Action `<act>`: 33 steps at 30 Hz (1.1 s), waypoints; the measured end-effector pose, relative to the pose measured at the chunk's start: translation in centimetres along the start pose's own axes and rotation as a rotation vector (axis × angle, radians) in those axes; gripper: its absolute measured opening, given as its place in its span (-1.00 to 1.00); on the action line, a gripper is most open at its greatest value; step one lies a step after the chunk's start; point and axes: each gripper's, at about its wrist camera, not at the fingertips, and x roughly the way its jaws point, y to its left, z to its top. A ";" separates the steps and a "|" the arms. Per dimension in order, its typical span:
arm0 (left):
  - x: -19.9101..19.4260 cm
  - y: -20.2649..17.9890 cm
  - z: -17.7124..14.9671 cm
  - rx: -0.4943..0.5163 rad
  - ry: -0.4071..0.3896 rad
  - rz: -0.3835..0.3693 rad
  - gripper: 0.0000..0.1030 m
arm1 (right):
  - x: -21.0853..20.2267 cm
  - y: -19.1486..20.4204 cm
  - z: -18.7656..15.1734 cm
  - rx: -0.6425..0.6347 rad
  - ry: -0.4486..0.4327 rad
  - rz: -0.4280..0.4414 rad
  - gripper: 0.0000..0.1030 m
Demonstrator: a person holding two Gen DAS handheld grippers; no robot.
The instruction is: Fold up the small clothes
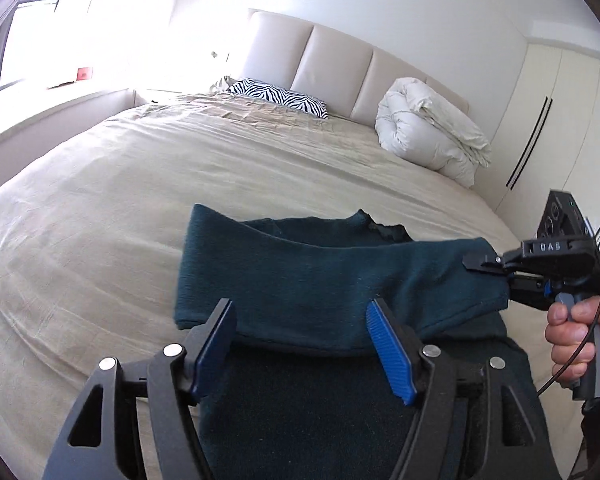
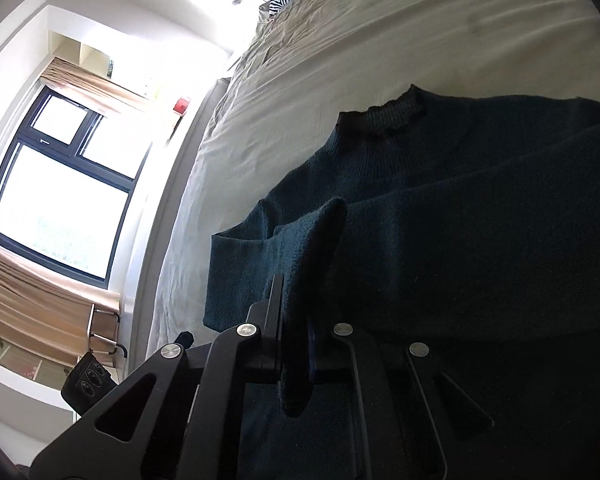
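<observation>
Beige bed (image 1: 140, 208), teal sweater (image 1: 300, 280) flat at 6 o'clock: left gripper (image 1: 304, 344) jaws apart over it, right gripper (image 1: 486, 266) at 3 o'clock clamped on sleeve (image 1: 440, 268).

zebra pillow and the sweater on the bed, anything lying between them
Nothing. In the left wrist view only bare beige sheet runs from the zebra pillow to the teal sweater; the rolled white duvet sits off to the side.
</observation>
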 end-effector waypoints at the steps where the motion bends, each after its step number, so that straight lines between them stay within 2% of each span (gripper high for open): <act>1: -0.3 1.2 0.8 -0.029 -0.009 -0.008 0.36 | -0.8 -0.5 0.7 0.002 -0.013 -0.021 -0.86; 3: -0.4 3.6 2.2 -0.083 -0.010 -0.014 0.34 | -2.2 -2.3 1.8 0.010 -0.032 -0.066 -0.86; 5: -0.1 5.7 3.3 -0.147 0.009 -0.038 0.19 | -3.4 -4.1 2.3 0.027 -0.045 -0.117 -0.86; 7: 1.0 7.4 4.4 -0.200 0.033 -0.064 -0.05 | -4.7 -6.9 2.4 0.057 -0.044 -0.152 -0.86; 10: 2.2 8.9 5.1 -0.254 0.057 -0.112 -0.31 | -5.8 -10.4 2.0 0.088 -0.043 -0.203 -0.86; 14: 4.5 8.3 5.6 -0.242 0.098 -0.155 -0.32 | -6.1 -12.9 1.9 0.112 -0.047 -0.239 -0.86; 24: 10.0 6.9 5.4 -0.222 0.201 -0.211 -0.32 | -3.7 -14.3 1.8 0.102 -0.015 -0.282 -0.86; 27: 11.0 7.2 5.5 -0.243 0.212 -0.216 -0.46 | -2.9 -15.0 2.2 0.094 -0.013 -0.284 -0.86; 33: 11.3 7.3 5.8 -0.246 0.207 -0.229 -0.48 | -2.4 -15.5 2.7 0.091 -0.023 -0.293 -0.87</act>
